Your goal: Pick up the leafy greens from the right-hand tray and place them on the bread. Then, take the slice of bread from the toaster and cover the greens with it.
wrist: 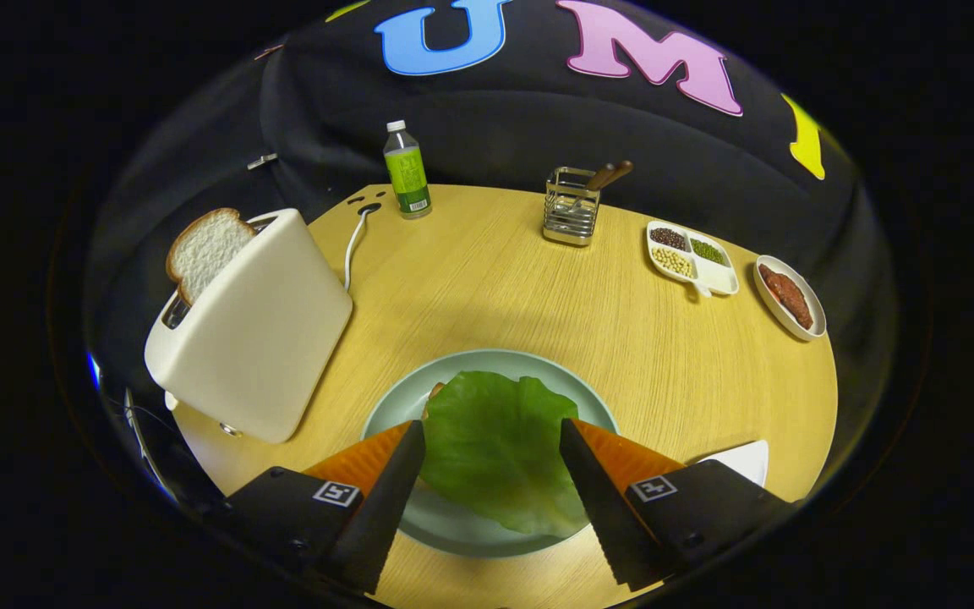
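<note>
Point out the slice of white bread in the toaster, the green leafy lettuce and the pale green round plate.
slice of white bread (206,247), gripper view, crumb face.
green leafy lettuce (491,440), gripper view, leaf middle.
pale green round plate (487,358), gripper view, far rim.

bottle, utensil rack, divided dish

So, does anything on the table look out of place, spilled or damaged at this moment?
Nothing stands out. The lettuce leaf lies flat on the plate between the open gripper fingers, and the bread slice stands in the toaster.
</note>
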{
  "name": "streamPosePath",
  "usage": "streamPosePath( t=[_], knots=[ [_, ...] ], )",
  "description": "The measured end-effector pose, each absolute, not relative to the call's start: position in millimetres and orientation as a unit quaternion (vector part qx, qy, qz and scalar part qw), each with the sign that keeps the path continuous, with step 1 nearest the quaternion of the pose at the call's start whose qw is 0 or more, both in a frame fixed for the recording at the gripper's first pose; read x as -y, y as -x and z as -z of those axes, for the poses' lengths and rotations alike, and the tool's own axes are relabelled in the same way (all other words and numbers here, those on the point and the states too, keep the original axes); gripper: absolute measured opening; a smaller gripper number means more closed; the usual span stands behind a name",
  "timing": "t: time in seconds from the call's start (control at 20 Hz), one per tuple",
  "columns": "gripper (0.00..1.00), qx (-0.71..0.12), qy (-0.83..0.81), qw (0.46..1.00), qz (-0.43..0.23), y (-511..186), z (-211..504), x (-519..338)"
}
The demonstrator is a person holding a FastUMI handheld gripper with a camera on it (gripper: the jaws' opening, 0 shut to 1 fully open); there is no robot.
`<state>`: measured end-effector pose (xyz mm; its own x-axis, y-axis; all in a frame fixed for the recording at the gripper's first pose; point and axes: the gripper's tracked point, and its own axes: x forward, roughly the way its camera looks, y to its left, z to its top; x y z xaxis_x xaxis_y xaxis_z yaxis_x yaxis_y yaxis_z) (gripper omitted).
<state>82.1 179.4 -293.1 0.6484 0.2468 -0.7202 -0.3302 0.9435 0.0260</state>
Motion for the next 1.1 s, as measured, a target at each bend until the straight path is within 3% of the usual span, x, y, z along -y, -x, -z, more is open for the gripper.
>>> streamPosePath(
  t=[0.65, 1.1],
  knots=[
    [0.99, -0.238, 0.079, 0.938, -0.239, -99.5, 141.8, -280.1],
    [0.99, -0.212, 0.110, 0.917, -0.320, -91.0, 123.8, -391.1]
  ],
)
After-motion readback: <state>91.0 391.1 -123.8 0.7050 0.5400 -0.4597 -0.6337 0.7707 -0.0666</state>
